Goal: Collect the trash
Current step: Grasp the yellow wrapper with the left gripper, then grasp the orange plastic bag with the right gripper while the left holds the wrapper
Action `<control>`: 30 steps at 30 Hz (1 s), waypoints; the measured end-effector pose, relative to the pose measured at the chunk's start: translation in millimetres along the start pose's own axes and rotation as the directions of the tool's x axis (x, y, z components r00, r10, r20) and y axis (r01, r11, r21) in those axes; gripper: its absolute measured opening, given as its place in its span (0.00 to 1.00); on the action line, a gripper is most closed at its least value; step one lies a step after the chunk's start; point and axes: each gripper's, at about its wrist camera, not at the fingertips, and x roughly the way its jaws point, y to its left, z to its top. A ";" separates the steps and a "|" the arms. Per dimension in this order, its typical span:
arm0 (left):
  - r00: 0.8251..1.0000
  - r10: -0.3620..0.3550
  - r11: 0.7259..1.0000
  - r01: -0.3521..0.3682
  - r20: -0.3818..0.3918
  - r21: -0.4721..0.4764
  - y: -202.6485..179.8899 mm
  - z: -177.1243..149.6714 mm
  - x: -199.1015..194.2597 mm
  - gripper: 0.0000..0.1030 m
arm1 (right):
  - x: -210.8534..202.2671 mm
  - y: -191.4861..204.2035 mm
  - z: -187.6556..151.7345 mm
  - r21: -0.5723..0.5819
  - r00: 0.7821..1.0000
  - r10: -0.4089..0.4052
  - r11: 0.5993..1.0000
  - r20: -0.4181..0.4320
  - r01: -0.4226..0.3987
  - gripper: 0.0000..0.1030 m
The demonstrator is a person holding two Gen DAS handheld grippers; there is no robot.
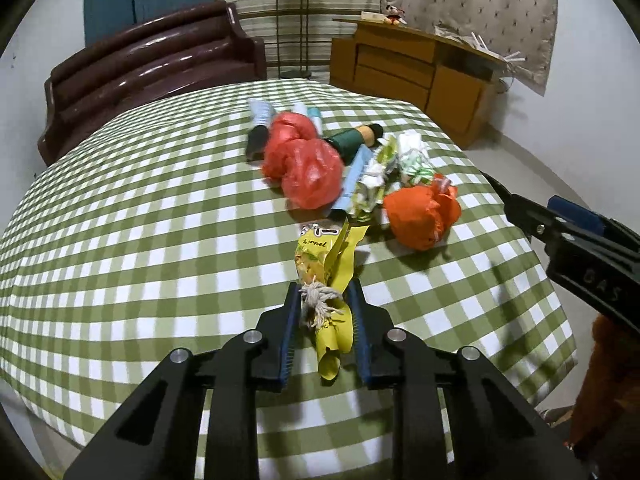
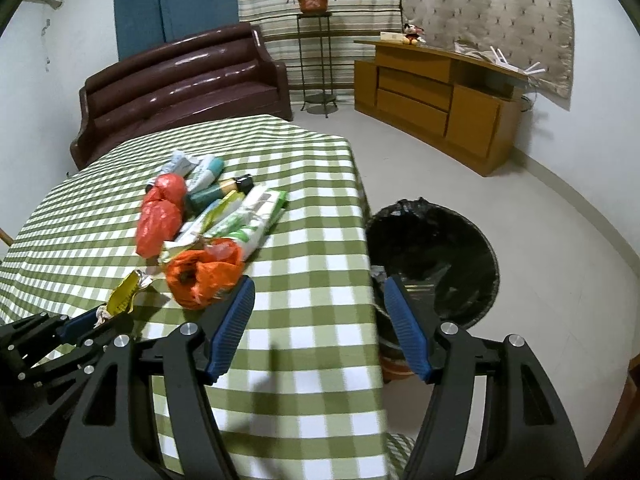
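Note:
My left gripper [image 1: 325,294] is shut on a yellow snack wrapper [image 1: 328,264] with a frayed bit of string, held just above the checked table [image 1: 140,240]. It also shows in the right wrist view [image 2: 96,316]. My right gripper [image 2: 318,292] is open and empty over the table's right edge, beside an orange crumpled bag [image 2: 204,276]. A pile of trash lies beyond: a red bag [image 1: 304,160], green-white wrappers [image 1: 380,172], the orange bag [image 1: 424,212] and a dark green bottle [image 1: 352,140]. A black-lined bin [image 2: 436,256] stands on the floor right of the table.
A dark brown sofa [image 2: 180,84] stands behind the table. A wooden cabinet [image 2: 440,96] is at the back right and a plant stand [image 2: 316,48] by the striped curtain. Light floor [image 2: 540,280] surrounds the bin.

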 end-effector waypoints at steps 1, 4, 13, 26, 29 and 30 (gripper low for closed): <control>1.000 0.008 1.000 -0.008 0.006 -0.007 3.6 -0.1 -2.3 0.24 | 0.7 4.1 0.8 -0.004 1.000 0.007 1.000 0.002 -0.007 0.66; 0.999 0.044 0.999 -0.043 0.031 -0.024 15.5 1.9 -8.5 0.24 | 2.3 14.5 2.4 -0.013 1.000 0.030 0.999 0.008 -0.030 0.70; 0.993 0.111 0.990 -0.107 0.031 -0.094 53.7 7.1 -3.8 0.24 | 15.2 47.1 7.4 -0.047 0.997 0.083 0.995 -0.004 -0.083 0.76; 0.990 0.139 0.985 -0.135 0.027 -0.108 70.0 9.4 4.6 0.24 | 38.5 57.5 8.8 -0.058 0.995 0.050 0.997 -0.083 -0.055 0.78; 0.990 0.136 0.985 -0.133 0.023 -0.110 71.6 9.2 6.2 0.24 | 40.4 58.8 6.4 -0.071 0.994 0.049 0.996 -0.098 -0.056 0.64; 0.991 0.135 0.985 -0.132 0.022 -0.111 71.7 9.3 6.7 0.24 | 41.2 59.0 5.2 -0.074 0.993 0.050 0.996 -0.103 -0.058 0.57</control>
